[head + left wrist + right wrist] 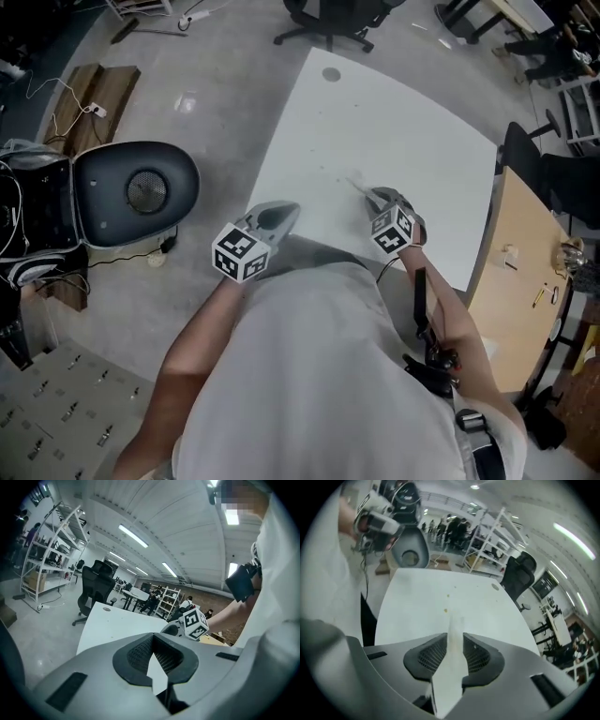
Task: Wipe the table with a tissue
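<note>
One tissue [451, 667], a folded white strip, stands pinched between the jaws of the right gripper [380, 199], its top edge poking out past the pads. It hangs above the near part of the one white table [394, 131]. The jaws are narrow, pressed on the tissue from both sides. The left gripper [281, 216] is held over the table's near left edge, its jaws drawn together with nothing between them. Two small brownish spots [446, 610] lie on the table just beyond the tissue, and one round hole [331, 74] sits near its far end. One black office chair [328, 19] stands beyond that far end, and one wooden-topped desk [525, 272] adjoins the table's right side
</note>
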`<state>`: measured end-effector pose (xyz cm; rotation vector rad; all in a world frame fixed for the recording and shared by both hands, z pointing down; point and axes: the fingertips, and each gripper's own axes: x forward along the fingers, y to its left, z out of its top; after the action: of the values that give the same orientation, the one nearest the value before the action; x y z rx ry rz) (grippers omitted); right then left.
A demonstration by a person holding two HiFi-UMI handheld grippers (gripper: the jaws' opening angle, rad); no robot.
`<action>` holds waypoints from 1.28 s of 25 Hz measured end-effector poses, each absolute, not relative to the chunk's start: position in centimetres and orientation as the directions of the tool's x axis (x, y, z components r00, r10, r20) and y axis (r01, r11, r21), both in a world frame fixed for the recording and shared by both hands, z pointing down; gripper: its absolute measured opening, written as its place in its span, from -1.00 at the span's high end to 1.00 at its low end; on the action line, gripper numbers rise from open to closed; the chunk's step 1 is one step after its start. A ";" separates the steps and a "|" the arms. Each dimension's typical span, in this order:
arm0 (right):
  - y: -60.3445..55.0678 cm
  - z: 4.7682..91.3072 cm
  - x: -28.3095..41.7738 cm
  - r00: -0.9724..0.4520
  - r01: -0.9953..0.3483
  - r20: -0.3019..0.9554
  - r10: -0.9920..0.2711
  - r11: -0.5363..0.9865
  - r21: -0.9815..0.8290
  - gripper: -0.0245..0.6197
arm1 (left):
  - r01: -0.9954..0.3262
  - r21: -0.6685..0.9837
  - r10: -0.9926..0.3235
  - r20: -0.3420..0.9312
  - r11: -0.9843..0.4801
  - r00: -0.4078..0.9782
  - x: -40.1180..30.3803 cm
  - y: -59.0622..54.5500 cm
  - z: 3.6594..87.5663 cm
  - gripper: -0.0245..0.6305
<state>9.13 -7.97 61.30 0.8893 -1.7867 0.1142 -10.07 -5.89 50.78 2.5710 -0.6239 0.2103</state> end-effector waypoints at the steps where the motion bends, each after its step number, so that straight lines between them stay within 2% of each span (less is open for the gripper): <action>1: -8.8 61.0 9.2 -0.153 -0.663 0.837 -0.526 0.682 0.307 0.57 | -0.467 0.418 -0.393 0.254 -0.779 0.884 -10.2 -5.9 50.7 0.91; 2: -9.6 60.8 9.2 -0.165 -0.694 0.829 -0.534 0.660 0.287 0.44 | -0.470 0.417 -0.397 0.253 -0.778 0.882 -10.3 -6.0 50.7 0.91; 4: -10.4 61.5 8.7 -0.197 -0.706 0.839 -0.508 0.667 0.238 0.31 | -0.481 0.419 -0.409 0.255 -0.770 0.876 -10.5 -6.2 50.8 0.91; 7: -10.0 63.2 6.9 -0.242 -0.672 0.874 -0.421 0.723 0.162 0.25 | -0.507 0.417 -0.433 0.264 -0.755 0.862 -11.2 -6.6 50.8 0.91; 9: -9.7 63.9 6.9 -0.222 -0.660 0.889 -0.402 0.732 0.166 0.23 | -0.526 0.418 -0.454 0.267 -0.740 0.850 -11.7 -7.0 50.6 0.91; 14: -11.1 64.2 9.0 -0.117 -0.622 0.878 -0.464 0.724 0.300 0.23 | -0.552 0.422 -0.482 0.269 -0.720 0.834 -12.4 -7.8 50.5 0.91; 20: -10.7 65.5 8.5 -0.169 -0.628 0.911 -0.376 0.754 0.195 0.24 | -0.548 0.425 -0.472 0.279 -0.721 0.836 -11.2 -7.9 50.5 0.91; 25: -11.4 65.4 8.7 -0.226 -0.705 0.915 -0.335 0.704 0.084 0.38 | -0.550 0.424 -0.472 0.283 -0.719 0.835 -10.9 -7.9 50.4 0.91; 27: -11.3 65.4 8.7 -0.217 -0.681 0.924 -0.314 0.727 0.087 0.42 | -0.553 0.427 -0.473 0.285 -0.716 0.834 -10.9 -7.8 50.6 0.91; 32: -8.8 65.6 6.2 -0.232 -0.525 0.942 -0.242 0.846 0.088 0.46 | -0.549 0.431 -0.469 0.285 -0.716 0.836 -10.5 -7.3 50.8 0.91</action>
<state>6.16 -8.75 65.57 0.5814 -1.8201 0.2928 -10.45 -7.29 50.78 2.5046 -0.7479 0.2114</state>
